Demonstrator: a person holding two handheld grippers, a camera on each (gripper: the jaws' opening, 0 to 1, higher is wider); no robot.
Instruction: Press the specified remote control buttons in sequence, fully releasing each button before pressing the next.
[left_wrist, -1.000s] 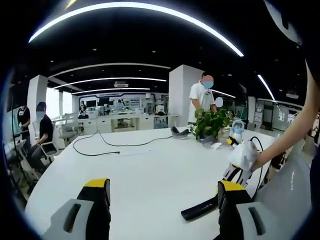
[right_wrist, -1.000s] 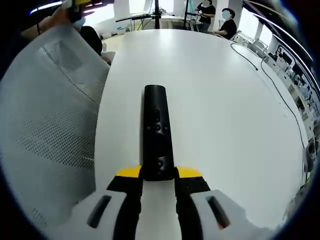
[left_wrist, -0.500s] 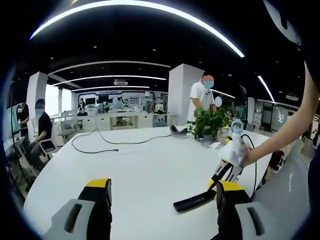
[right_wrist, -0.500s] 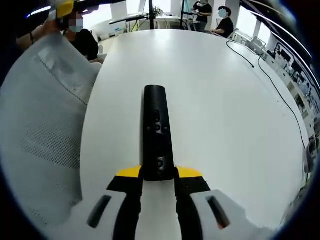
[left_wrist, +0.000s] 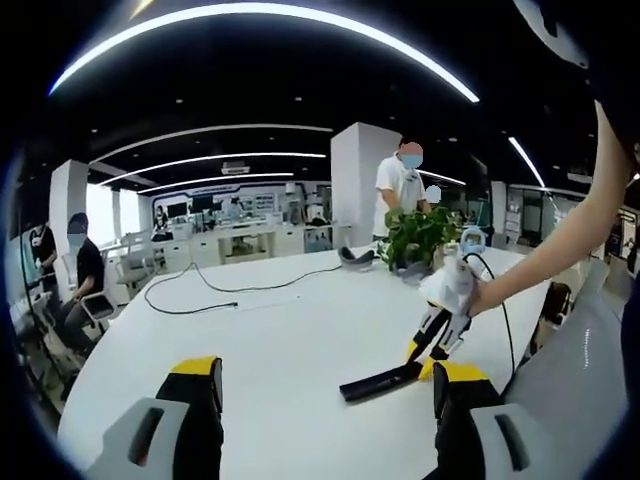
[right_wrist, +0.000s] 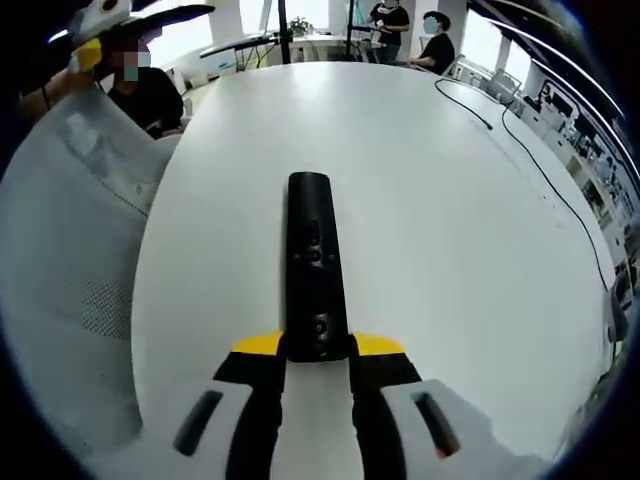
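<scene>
A slim black remote (right_wrist: 312, 262) with small buttons on its top face sticks forward from my right gripper (right_wrist: 315, 349), which is shut on its near end, above the white table (right_wrist: 450, 250). In the left gripper view the same remote (left_wrist: 375, 381) slants down toward the table (left_wrist: 280, 340), held by the right gripper (left_wrist: 421, 357) in a person's hand. My left gripper (left_wrist: 320, 372) stands open over the near table edge with nothing between its yellow-tipped jaws.
A potted plant (left_wrist: 415, 240) and small items stand at the far right of the table. A black cable (left_wrist: 200, 296) runs across the far side. A grey mesh chair back (right_wrist: 70, 260) stands beside the table. Several people sit or stand beyond the table.
In the left gripper view the right gripper and remote have risen and moved left. In the right gripper view the chair has slid left; the remote stays clamped.
</scene>
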